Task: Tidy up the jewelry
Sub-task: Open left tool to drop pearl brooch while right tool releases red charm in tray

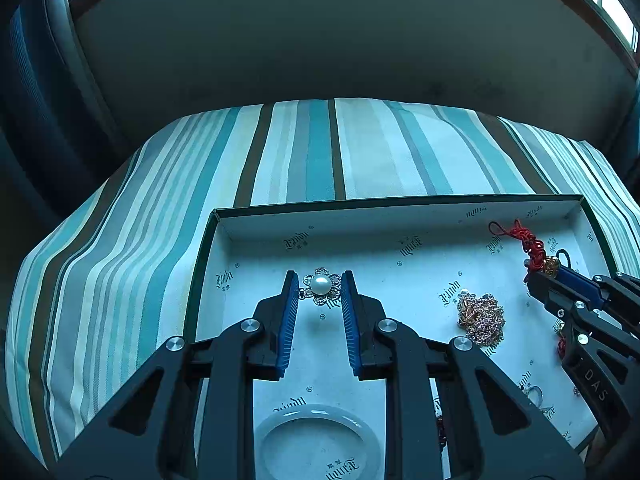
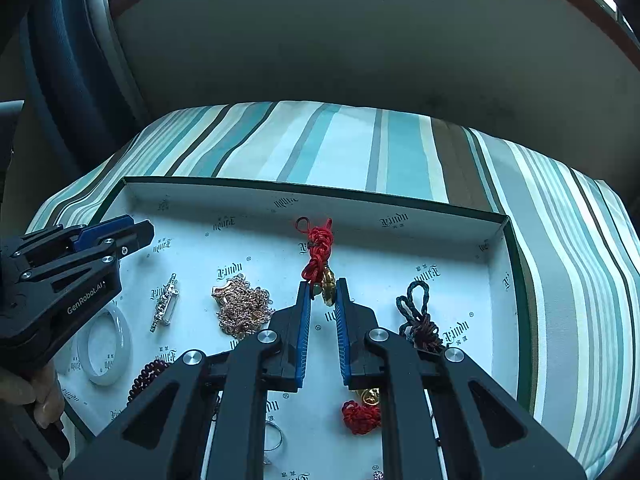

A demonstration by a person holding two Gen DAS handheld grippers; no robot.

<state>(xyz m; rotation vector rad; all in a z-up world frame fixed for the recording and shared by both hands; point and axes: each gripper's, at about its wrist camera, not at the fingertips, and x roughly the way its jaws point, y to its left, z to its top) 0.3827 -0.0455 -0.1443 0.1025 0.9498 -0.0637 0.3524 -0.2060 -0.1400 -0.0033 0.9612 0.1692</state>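
Left gripper (image 1: 320, 284) held low over the left part of the tray (image 1: 256, 220), pointing toward its far wall, jaws apart with the brooch (image 1: 321, 286) between the blue pads (image 1: 289, 320); contact with the brooch not clear. Seen from the right wrist, reaching in from the left edge over the bangle (image 2: 105, 344), a bare hand (image 2: 34, 394) on its handle.

Right gripper (image 2: 321, 286) held over the tray's middle, also aimed at the far wall, jaws slightly apart around the gold charm (image 2: 329, 285) of the red knot (image 2: 318, 248); cannot tell whether actually pinched. Cord stretched away from the tips toward the far wall, loop at its end.

Brooch: a round white pearl in a silver flower setting, flat on the printed liner. Chain (image 2: 242, 308) piled in a rose-gold heap left of the right gripper, a silver clip (image 2: 165, 304) further left. Bangle pale, translucent, lying flat. Dark beads (image 2: 146, 376) near the left finger base. Dark cord (image 2: 418, 316) looped at right. Second red knot (image 2: 360, 416) with a gold piece under the right gripper, a ring (image 2: 274, 438) beside it. Tray resting on striped cloth (image 2: 400, 148).
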